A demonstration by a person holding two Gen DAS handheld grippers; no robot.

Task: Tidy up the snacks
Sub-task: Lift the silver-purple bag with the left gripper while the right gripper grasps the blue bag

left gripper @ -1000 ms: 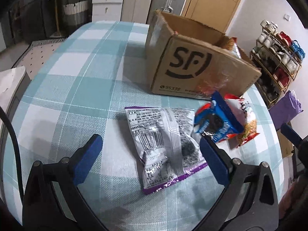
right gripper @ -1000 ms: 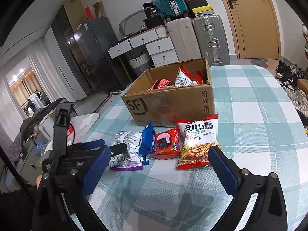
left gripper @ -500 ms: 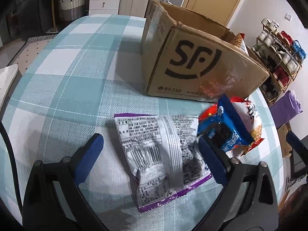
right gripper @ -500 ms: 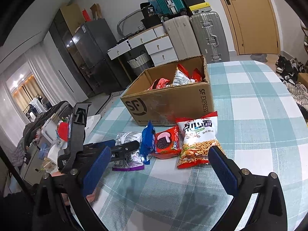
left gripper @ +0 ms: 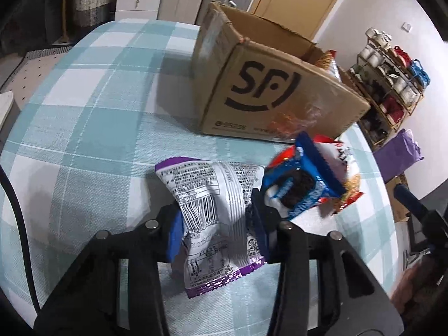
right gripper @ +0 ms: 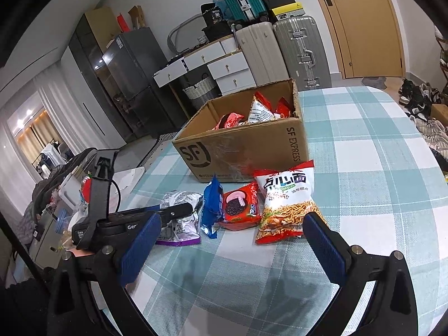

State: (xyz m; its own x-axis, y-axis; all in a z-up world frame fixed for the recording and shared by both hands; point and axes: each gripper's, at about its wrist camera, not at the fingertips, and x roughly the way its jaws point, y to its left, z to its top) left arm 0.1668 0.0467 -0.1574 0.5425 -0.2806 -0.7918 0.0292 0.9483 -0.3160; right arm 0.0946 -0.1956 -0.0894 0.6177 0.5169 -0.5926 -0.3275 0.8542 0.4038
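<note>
On the checked table (left gripper: pixel 84 117), our left gripper (left gripper: pixel 217 224) pinches a white snack bag (left gripper: pixel 212 201) beside the box (left gripper: pixel 268 95); our right gripper (right gripper: pixel 229 240) hovers spread apart, holding nothing.

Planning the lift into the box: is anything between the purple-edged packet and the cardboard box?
Nothing visible. The left gripper is closed on the purple-edged packet, and bare tablecloth lies between it and the cardboard box; only the box's front wall must be cleared.

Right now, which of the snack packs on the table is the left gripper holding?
The silver pack with purple edges, pinched by the left gripper; the blue, red cookie and noodle packs lie untouched.
</note>
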